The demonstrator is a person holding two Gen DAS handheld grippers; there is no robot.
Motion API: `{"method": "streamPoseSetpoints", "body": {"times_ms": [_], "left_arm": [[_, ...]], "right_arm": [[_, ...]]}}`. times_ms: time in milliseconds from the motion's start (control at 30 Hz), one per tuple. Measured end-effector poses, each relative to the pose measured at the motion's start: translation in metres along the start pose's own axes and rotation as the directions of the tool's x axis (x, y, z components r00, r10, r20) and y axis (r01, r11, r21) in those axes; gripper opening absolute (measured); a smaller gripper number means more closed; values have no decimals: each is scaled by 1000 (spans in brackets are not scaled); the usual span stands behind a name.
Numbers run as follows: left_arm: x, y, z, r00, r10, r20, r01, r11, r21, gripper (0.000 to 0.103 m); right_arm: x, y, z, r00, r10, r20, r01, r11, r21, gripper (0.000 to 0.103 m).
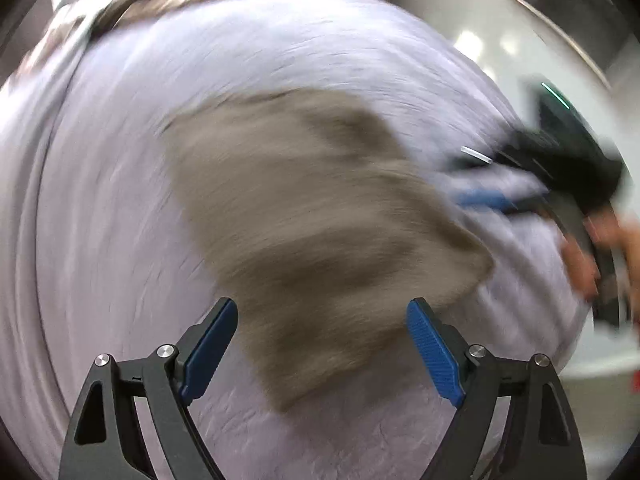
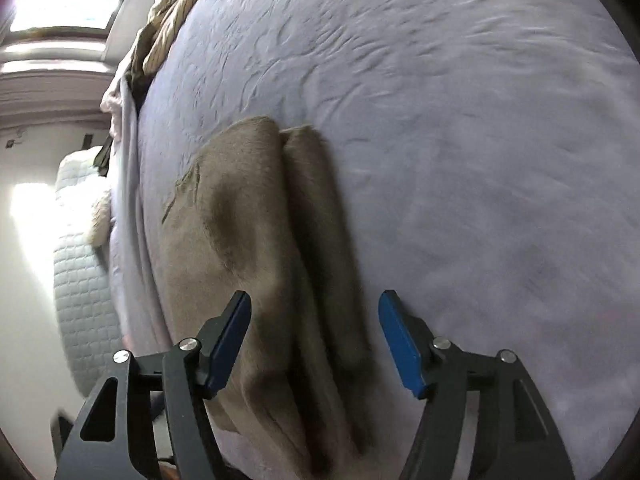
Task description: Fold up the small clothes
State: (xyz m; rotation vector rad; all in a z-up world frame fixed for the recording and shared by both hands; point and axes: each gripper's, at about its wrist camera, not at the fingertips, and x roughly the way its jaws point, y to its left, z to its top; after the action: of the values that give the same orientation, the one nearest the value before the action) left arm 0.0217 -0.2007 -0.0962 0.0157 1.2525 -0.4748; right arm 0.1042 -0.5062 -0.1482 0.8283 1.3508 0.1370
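Note:
A small taupe garment (image 1: 312,224) lies folded on a lavender bedsheet (image 1: 120,200). In the left wrist view it is blurred by motion. My left gripper (image 1: 322,312) is open above its near edge and holds nothing. My right gripper (image 1: 480,178) shows at the right of that view, beside the garment's far side, with a hand on it. In the right wrist view the garment (image 2: 248,248) lies in two stacked layers, and the right gripper (image 2: 316,308) is open over its near end, empty.
The bedsheet (image 2: 460,160) is wrinkled and fills most of both views. A beige striped blanket (image 2: 176,16) is bunched at the bed's far edge. A quilted white pad (image 2: 80,280) hangs beside the bed, above a pale floor.

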Motion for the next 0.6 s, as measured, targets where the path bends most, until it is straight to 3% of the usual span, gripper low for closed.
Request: {"method": "streamPoseSetpoints", "body": {"times_ms": [67,200,333,433,467,500,533,567,600], "left_arm": [[2,30,-2,999,-40,-18,37,993,-114,87],[18,57,-6,987,-135,-89,114,970,-213,87],[37,62,-6,969,-221,-109,184,944,-275,87],[49,58,-3,959,-261,-113,217,928,-303,86],[50,55,0,958,-264,-116,219,928,-301,83],[54,53,2,956,-265,-125,219,930,-296,62],[57,51,5,958,-247,-148,199,938,-283,43],[58,50,9,960,-226,-167,179,949,-259,37],[52,53,5,960,-226,-167,181,953,-244,27]], "right_arm": [[-22,-11,-21,998,24,50,-26,999,47,70],[-47,-31,-73,981,161,106,-177,971,164,70],[-27,-30,-121,959,278,59,-285,932,225,70],[1,-22,-134,955,295,30,-293,925,243,70],[8,-22,-135,953,301,42,-301,919,256,69],[13,-22,-134,951,305,58,-309,911,274,66],[18,-25,-134,948,308,76,-316,899,302,52],[24,-28,-132,946,313,88,-324,884,337,21],[29,-29,-130,945,312,94,-325,872,365,7]]}}
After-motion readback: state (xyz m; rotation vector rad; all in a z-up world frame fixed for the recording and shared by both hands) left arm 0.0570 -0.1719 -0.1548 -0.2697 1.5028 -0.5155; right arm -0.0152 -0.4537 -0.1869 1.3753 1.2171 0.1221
